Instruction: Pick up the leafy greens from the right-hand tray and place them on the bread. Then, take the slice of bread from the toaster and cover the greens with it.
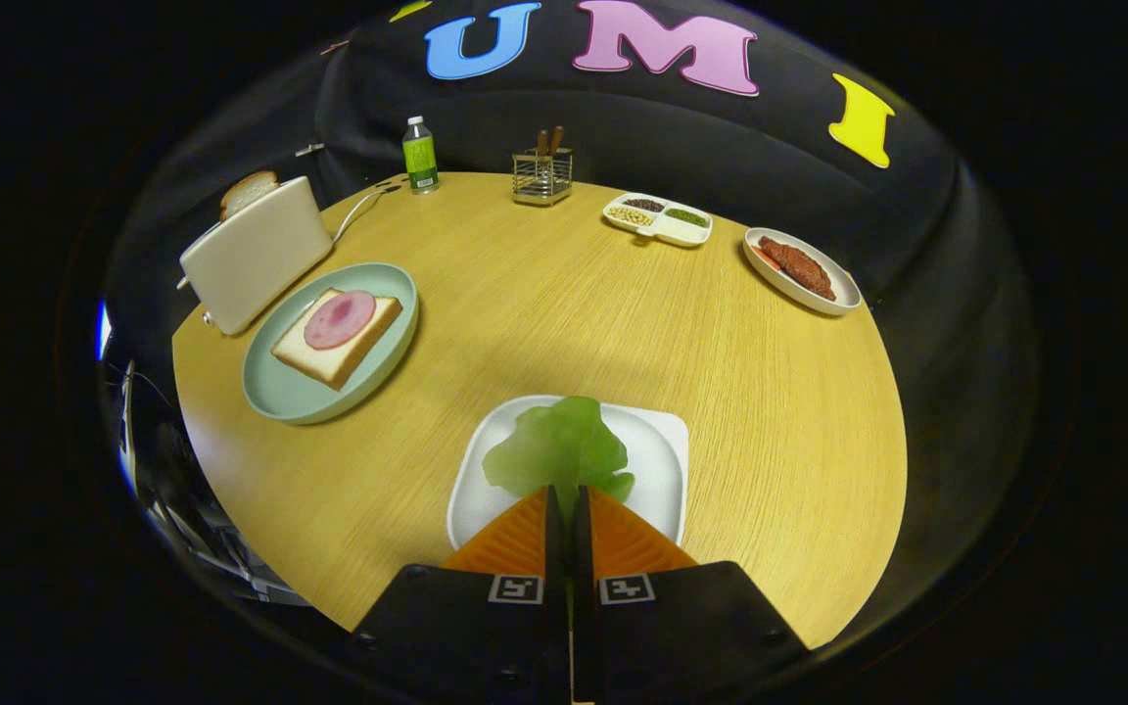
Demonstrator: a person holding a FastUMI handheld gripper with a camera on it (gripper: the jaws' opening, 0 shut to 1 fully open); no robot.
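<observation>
My gripper (567,493) is shut on the near edge of the leafy greens (559,450), a pale green crinkled leaf. The leaf spreads out ahead of the fingertips over the white square tray (657,460); whether it rests on the tray or hangs just above it I cannot tell. Farther off to the left, a slice of bread (337,338) topped with a round pink ham slice (340,318) lies on a light green plate (300,397). Behind that plate stands a white toaster (256,253) with a second bread slice (248,191) sticking out of its slot.
On the round wooden table (721,392), at the far side: a green bottle (419,155), a wire utensil holder (541,174), a divided white dish of beans and seeds (658,217), and an oval plate with reddish meat (801,269). The toaster's cord (358,208) trails toward the bottle.
</observation>
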